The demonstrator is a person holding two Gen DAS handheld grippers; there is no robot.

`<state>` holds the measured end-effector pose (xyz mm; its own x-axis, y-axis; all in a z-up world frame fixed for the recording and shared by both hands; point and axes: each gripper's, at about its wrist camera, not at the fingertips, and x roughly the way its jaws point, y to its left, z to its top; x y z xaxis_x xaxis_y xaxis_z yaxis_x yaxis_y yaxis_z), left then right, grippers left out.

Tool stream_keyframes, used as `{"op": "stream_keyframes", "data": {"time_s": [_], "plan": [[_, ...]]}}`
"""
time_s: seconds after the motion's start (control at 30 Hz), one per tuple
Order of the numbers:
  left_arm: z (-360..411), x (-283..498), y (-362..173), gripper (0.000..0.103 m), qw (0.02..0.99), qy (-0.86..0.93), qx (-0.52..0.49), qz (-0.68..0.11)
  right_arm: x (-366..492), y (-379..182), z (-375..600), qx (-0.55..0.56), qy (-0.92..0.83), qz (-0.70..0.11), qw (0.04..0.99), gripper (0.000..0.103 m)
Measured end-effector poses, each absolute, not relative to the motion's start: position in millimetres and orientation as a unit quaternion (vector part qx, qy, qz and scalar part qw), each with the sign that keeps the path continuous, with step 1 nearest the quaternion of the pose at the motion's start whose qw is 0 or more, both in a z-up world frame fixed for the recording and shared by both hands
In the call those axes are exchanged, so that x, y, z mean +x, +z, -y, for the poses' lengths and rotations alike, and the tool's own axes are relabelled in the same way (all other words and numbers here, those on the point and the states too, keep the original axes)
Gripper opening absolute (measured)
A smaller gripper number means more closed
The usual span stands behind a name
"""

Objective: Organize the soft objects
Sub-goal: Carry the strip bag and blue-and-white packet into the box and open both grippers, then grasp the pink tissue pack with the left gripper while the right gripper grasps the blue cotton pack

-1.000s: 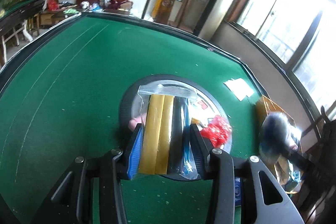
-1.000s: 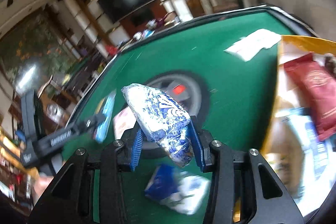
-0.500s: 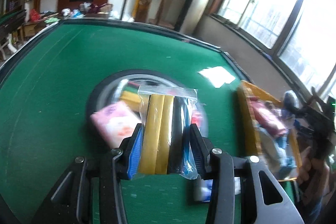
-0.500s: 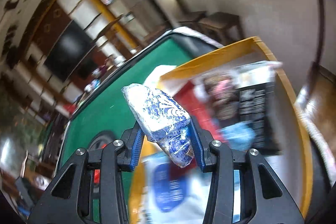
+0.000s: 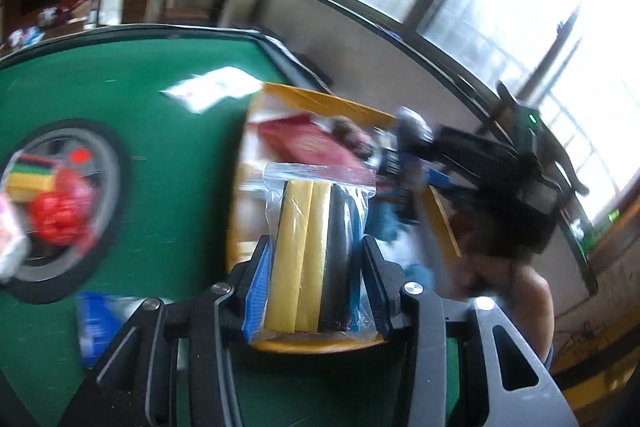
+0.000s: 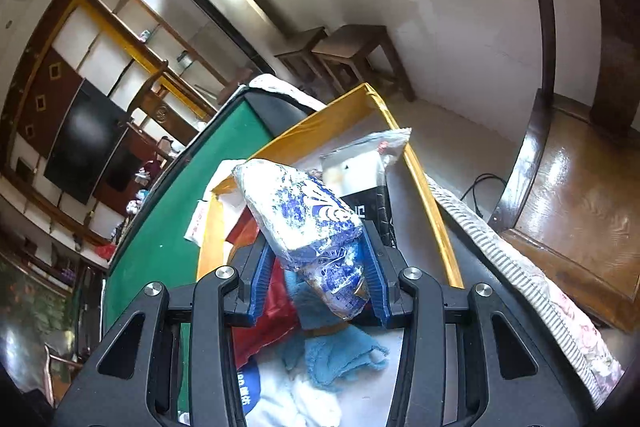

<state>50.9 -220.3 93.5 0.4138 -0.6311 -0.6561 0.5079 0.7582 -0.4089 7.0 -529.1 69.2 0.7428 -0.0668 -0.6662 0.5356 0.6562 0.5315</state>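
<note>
My left gripper (image 5: 316, 291) is shut on a clear zip bag of yellow and black sponges (image 5: 316, 251), held over the near rim of the yellow box (image 5: 320, 99). My right gripper (image 6: 316, 279) is shut on a blue-and-white crinkly packet (image 6: 308, 223), held above the same yellow box (image 6: 424, 187). The box holds a red pouch (image 6: 268, 311), a blue cloth (image 6: 340, 351), a black-and-white packet (image 6: 364, 183) and white items. In the left wrist view my right gripper (image 5: 412, 163) shows blurred over the box.
A round grey tray (image 5: 108, 187) on the green table (image 5: 176, 155) holds a red mesh ball (image 5: 60, 211), a striped sponge (image 5: 32, 175) and a pink pack. A blue pack (image 5: 96, 323) lies near the box, white paper (image 5: 212, 91) farther back. Stools stand beyond the table.
Both grippers swung right from the round tray to the yellow box, each still holding its item. The right gripper now hangs over the box.
</note>
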Motion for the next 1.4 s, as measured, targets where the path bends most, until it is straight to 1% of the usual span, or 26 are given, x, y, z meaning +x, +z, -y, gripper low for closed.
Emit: {"op": "stream_keyframes", "data": {"time_s": [0.13,0.23,0.43,0.5,0.57,0.6,0.7,0.83,0.97,1.13,1.27,1.4], "plan": [[271,43,89,0.044,0.828,-0.363,-0.046,-0.425,19,59,532,0.386,-0.161,-0.334,0.845,0.041],[293,39,84,0.044,0.824,-0.368,-0.035,-0.43,25,55,529,0.385,-0.151,-0.342,0.844,0.041],[306,34,70,0.044,0.829,-0.362,-0.02,-0.426,27,50,527,0.386,-0.142,-0.352,0.841,0.043],[306,32,69,0.047,0.831,-0.361,-0.024,-0.423,28,53,523,0.372,-0.147,-0.359,0.843,0.047],[307,31,69,0.05,0.831,-0.364,-0.027,-0.42,28,58,518,0.354,-0.155,-0.359,0.85,0.058],[307,29,69,0.053,0.83,-0.365,-0.026,-0.42,27,64,514,0.339,-0.163,-0.357,0.855,0.061],[302,27,71,0.057,0.828,-0.37,-0.035,-0.421,24,70,511,0.33,-0.167,-0.347,0.861,0.062],[296,24,74,0.057,0.827,-0.374,-0.042,-0.418,19,79,508,0.325,-0.169,-0.33,0.87,0.062],[287,25,78,0.057,0.827,-0.375,-0.052,-0.416,13,94,499,0.323,-0.136,-0.297,0.889,0.062],[264,29,86,0.057,0.833,-0.368,-0.067,-0.409,15,110,466,0.274,-0.091,-0.276,0.917,0.062],[234,33,89,0.057,0.84,-0.35,-0.078,-0.408,25,107,436,0.247,-0.047,-0.292,0.923,0.062],[188,41,90,0.057,0.858,-0.31,-0.08,-0.401,32,103,405,0.211,-0.013,-0.306,0.928,0.062]]}}
